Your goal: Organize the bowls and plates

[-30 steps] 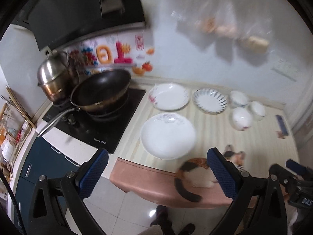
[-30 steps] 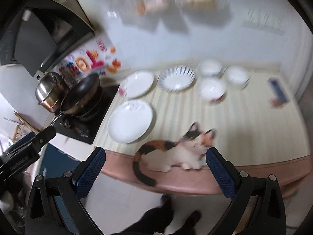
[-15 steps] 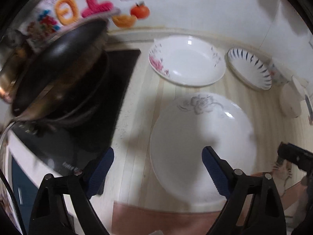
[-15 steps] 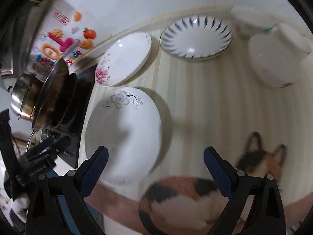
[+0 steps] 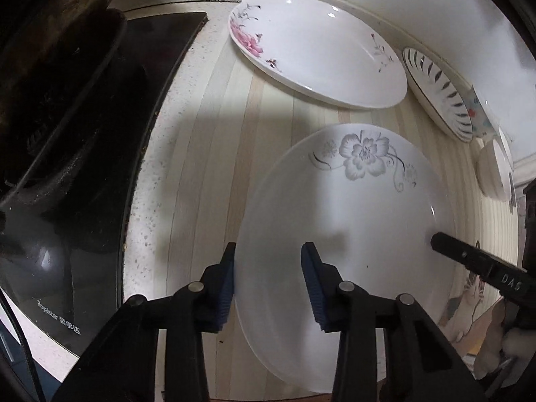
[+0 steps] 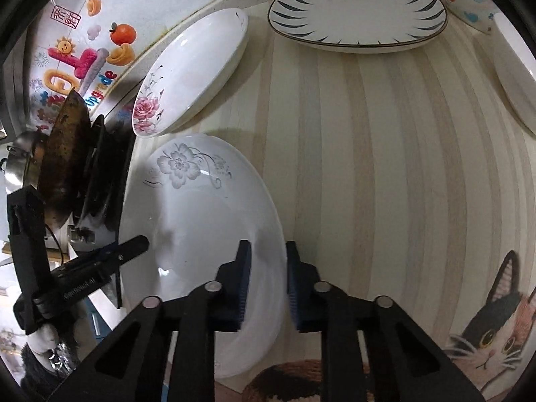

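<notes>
A large white plate with a grey flower (image 5: 361, 217) lies on the striped counter mat, nearest of the dishes. My left gripper (image 5: 269, 254) points steeply down over its left rim. Its jaws are closing, one blue pad outside the rim and one inside, both touching it. On the opposite rim of the same plate (image 6: 194, 221) my right gripper (image 6: 266, 251) is closing too, with the rim pinched between its pads. Each gripper shows at the edge of the other's view. Behind lie a pink-flower plate (image 5: 318, 50) and a blue-striped plate (image 6: 358, 13).
A black glass stove (image 5: 67, 234) with a dark wok (image 5: 50, 50) borders the plate on the left. White bowls (image 5: 492, 171) stand at the far right behind the striped plate. A cat picture (image 6: 495, 328) is printed on the mat near the counter's front edge.
Both grippers have dropped from high above the counter to the large flower plate. Their jaws have gone from wide open to narrow, one on each side rim.
</notes>
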Action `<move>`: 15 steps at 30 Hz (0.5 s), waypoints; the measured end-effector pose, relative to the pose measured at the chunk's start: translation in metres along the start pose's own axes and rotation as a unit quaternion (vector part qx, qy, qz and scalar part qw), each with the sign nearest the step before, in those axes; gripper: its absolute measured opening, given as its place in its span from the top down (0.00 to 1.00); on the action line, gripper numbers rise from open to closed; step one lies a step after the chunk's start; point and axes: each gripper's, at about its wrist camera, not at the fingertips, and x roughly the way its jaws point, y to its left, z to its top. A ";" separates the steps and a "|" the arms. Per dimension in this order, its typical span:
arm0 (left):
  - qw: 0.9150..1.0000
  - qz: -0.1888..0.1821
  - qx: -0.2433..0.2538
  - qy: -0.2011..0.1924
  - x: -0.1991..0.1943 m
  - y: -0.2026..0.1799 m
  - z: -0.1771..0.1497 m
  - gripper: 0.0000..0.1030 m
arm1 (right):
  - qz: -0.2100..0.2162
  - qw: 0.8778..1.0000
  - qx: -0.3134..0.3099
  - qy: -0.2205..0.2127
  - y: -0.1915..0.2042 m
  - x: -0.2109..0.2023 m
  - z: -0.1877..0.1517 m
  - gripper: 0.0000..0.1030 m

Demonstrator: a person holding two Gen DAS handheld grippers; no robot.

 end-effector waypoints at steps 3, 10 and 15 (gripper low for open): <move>1.000 -0.004 -0.008 -0.004 -0.002 -0.001 -0.004 0.67 | 0.002 1.000 -0.006 0.000 -0.002 -0.002 0.000 0.83; 1.000 -0.005 -0.006 -0.010 -0.010 -0.003 -0.003 0.67 | 0.007 1.000 -0.008 0.005 -0.015 -0.015 -0.001 0.82; 1.000 -0.011 -0.006 -0.019 -0.023 -0.023 -0.010 0.67 | 0.011 1.000 -0.009 0.005 -0.032 -0.039 -0.005 0.82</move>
